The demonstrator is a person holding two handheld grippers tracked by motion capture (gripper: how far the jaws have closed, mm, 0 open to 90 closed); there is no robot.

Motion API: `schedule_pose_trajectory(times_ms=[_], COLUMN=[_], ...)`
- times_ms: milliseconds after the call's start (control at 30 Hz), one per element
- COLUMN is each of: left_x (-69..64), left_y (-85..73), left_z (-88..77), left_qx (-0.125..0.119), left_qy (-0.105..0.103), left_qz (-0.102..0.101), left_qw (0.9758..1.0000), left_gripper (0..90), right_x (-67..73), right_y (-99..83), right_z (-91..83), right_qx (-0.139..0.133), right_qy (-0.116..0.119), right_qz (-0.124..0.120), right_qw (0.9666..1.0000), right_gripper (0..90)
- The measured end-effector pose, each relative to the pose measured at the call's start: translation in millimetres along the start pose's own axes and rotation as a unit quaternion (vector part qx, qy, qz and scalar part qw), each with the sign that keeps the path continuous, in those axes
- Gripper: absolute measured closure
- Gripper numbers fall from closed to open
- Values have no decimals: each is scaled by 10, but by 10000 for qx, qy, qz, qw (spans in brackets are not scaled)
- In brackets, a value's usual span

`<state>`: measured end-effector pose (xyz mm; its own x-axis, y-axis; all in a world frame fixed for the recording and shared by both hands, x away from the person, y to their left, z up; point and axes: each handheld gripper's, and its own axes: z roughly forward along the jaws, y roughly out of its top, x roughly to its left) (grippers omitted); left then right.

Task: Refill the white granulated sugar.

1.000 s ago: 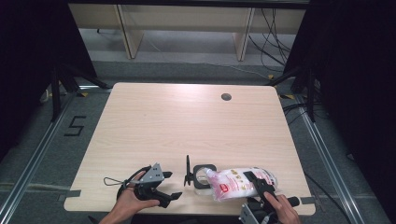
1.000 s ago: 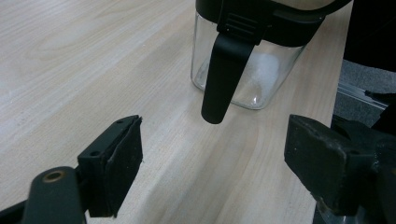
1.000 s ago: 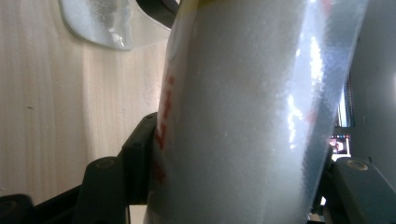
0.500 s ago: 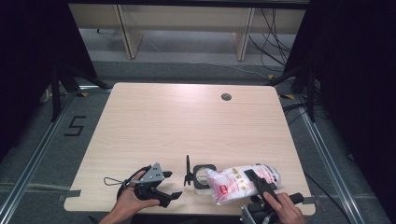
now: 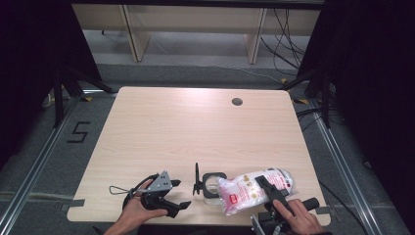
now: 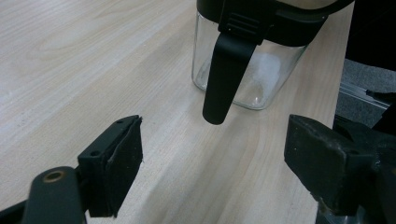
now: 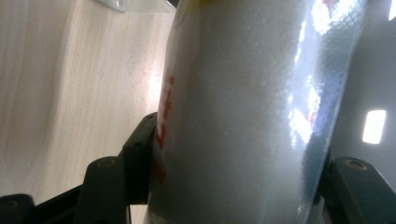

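A white plastic bag (image 5: 247, 191) with red print lies tilted near the table's front edge, its mouth against a small square glass jar (image 5: 213, 185) with a black rim. The jar's black lid (image 5: 196, 178) stands flipped up on its left. My right gripper (image 5: 267, 189) is shut on the bag; in the right gripper view the bag (image 7: 252, 107) fills the space between the jaws of that gripper (image 7: 233, 172). My left gripper (image 5: 180, 194) rests open on the table left of the jar. Its own view has the open gripper (image 6: 219, 154) facing the jar (image 6: 252, 70) and its hanging black clasp (image 6: 224, 74).
The light wooden table (image 5: 186, 127) has a round cable hole (image 5: 237, 102) at the back right. Dark stands and cables surround it on the grey floor, and shelf legs (image 5: 129, 29) stand beyond the far edge.
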<state>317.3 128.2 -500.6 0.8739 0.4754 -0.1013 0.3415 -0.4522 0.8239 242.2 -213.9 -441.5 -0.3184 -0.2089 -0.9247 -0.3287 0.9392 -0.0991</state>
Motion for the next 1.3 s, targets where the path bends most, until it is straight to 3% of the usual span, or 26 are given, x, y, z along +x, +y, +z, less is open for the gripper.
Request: schedule_pose_trajectory(times_ms=[167,200,267,467,533,567,600,633,667,700,733,767,800,833,900,933,967,1000,1033,1067,1133,1167,1200,1267,1300], left_x=[1,-13,2,1,-7,-6,-13,6,6,-1,-4,-4,13,8,9,30,27,-2,-2,14,3,26,26,12,6], left_y=[0,-4,0,0,-4,-3,-5,2,2,-1,-3,-3,3,2,2,3,3,-3,-3,2,-1,2,2,-1,0], left_z=[3,4,3,1,-1,1,7,4,4,2,4,4,0,4,4,-10,-9,6,6,1,11,-6,-6,6,10], left_qx=[1,2,1,3,43,36,-2,20,20,77,72,72,69,13,20,145,138,26,26,68,-2,128,128,38,9], left_qy=[-3,5,-1,-2,29,21,3,-42,-42,-26,-33,-33,-36,-31,-30,6,-2,-39,-39,-34,-37,-5,-5,-25,-38], left_qz=[0,-113,4,2,-80,-69,-113,20,20,-80,-100,-100,58,31,24,153,141,-72,-72,55,-24,129,129,16,-10], left_qw=[10000,9999,10000,10000,10000,10000,9999,10000,10000,9999,9999,9999,10000,10000,10000,9998,9998,10000,10000,10000,10000,9998,9998,10000,10000], left_gripper=[191,191,191,191,191,191,191,191,191,191,191,191,191,191,191,191,191,191,191,191,191,191,191,191,191], right_x=[-6,0,-29,-67,-65,-97,-97,-85,-85,-87,-124,-124,-115,-112,-117,-108,-109,-124,-124,-121,-102,-92,-92,-145,-135], right_y=[29,33,44,51,46,47,47,47,47,50,62,62,71,78,86,97,103,112,112,116,116,111,111,117,121], right_z=[11,9,0,-24,-23,-38,-38,-45,-45,-49,-48,-48,-55,-67,-55,-62,-61,-52,-52,-52,-61,-65,-65,-48,-51], right_qx=[111,132,134,170,144,195,195,213,213,224,192,192,204,293,206,308,313,247,247,237,306,348,348,283,332], right_qy=[17,19,3,-22,-139,-52,-52,-125,-125,-115,-58,-58,-64,7,-95,7,-8,-11,-11,-8,-18,22,22,-29,-37], right_qz=[-167,-164,-244,-322,-397,-604,-604,-598,-598,-636,-892,-892,-845,-816,-919,-942,-976,-1104,-1104,-1103,-1034,-964,-964,-1260,-1216], right_qw=[9998,9998,9996,9993,9990,9980,9980,9979,9979,9977,9958,9958,9962,9962,9955,9951,9947,9936,9936,9936,9942,9947,9947,9916,9920], right_gripper=[404,404,405,407,408,408,408,408,408,409,409,409,409,409,410,410,410,410,410,411,411,411,411,412,412])
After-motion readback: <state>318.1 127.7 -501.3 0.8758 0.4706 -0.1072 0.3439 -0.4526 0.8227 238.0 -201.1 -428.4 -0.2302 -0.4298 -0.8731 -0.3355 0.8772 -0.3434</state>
